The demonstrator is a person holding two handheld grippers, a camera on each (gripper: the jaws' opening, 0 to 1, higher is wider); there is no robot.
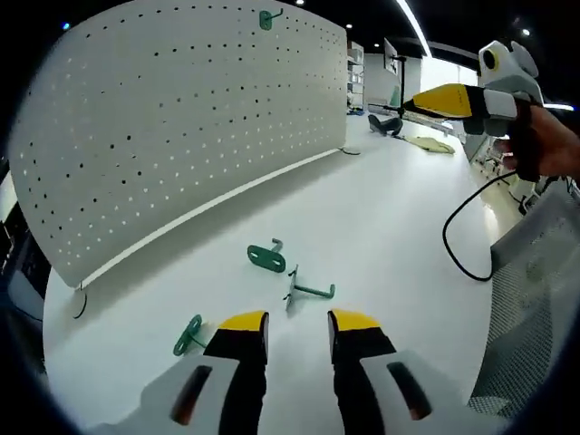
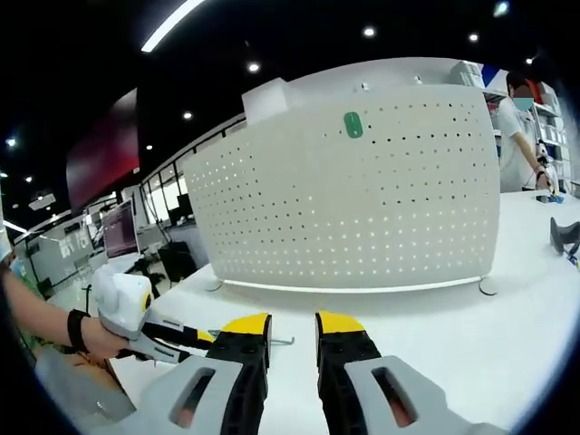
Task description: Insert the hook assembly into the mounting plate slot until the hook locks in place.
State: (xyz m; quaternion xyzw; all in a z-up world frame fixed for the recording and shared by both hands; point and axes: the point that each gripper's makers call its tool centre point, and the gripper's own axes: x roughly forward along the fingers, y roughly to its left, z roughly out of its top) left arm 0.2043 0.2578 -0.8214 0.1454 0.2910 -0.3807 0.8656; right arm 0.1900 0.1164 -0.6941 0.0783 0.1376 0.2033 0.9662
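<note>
A white pegboard (image 1: 163,136) stands on the white table (image 1: 381,217), with one green hook plate (image 1: 265,18) mounted near its top edge. Three loose green hook pieces lie on the table in front of it: a flat plate (image 1: 266,257), a pronged hook (image 1: 308,290) and another plate (image 1: 188,335). My left gripper (image 1: 299,322) hovers open just short of them, with nothing between its jaws. In the right gripper view the pegboard (image 2: 362,199) and its mounted green plate (image 2: 353,124) face me. My right gripper (image 2: 292,324) is open and empty, well back from the board.
A hand holds the right gripper (image 1: 458,100) high at the far right, and a black cable (image 1: 458,240) loops over the table edge. A mesh chair back (image 1: 535,299) stands on the right. The left gripper (image 2: 136,317) enters from the left. A person (image 2: 521,127) stands behind.
</note>
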